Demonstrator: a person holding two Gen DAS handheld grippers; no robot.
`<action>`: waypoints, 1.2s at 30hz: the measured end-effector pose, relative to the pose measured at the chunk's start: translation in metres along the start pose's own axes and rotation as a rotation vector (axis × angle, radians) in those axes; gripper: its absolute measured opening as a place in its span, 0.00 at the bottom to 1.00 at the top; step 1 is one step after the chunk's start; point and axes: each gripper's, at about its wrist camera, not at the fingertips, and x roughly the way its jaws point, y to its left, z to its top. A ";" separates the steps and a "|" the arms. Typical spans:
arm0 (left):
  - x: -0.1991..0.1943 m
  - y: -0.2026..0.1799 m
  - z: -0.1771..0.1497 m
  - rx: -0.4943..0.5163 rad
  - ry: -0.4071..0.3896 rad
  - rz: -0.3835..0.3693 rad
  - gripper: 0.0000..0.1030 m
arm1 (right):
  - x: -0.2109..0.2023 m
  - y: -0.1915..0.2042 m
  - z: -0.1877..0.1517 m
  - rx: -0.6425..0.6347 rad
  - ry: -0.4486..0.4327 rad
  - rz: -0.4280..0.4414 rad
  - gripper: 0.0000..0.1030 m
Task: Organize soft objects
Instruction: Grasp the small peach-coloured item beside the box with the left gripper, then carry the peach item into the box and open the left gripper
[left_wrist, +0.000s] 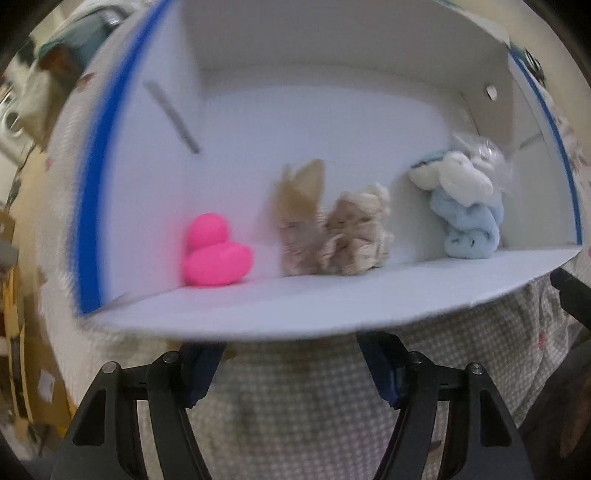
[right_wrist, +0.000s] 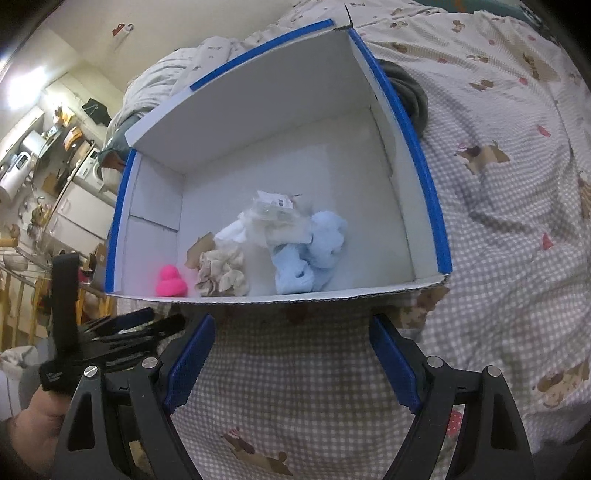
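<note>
Soft toys (right_wrist: 258, 251) lie in the box (right_wrist: 424, 177), beyond both wide, empty grippers (right_wrist: 291, 365).

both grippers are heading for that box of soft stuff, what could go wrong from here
1. The pink duck, beige scrunchie and blue cloth bundle sit right behind the white box's near wall, so descending fingers may catch that cardboard edge and shove the box across the checked bedding.
2. The blue bundle is tangled with a white plush and crinkly plastic, so one grab might drag several out together.
3. The left gripper and right gripper are both open and close together; they could collide.
</note>
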 end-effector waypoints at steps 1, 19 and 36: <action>0.005 -0.004 0.002 0.010 0.008 -0.007 0.64 | 0.002 0.000 0.000 0.002 0.004 0.000 0.88; 0.027 -0.017 -0.003 0.084 0.033 -0.008 0.06 | 0.023 -0.006 0.008 0.045 0.052 -0.008 0.88; -0.069 0.034 -0.036 -0.110 -0.061 -0.086 0.05 | 0.018 0.012 0.002 0.000 0.039 0.042 0.88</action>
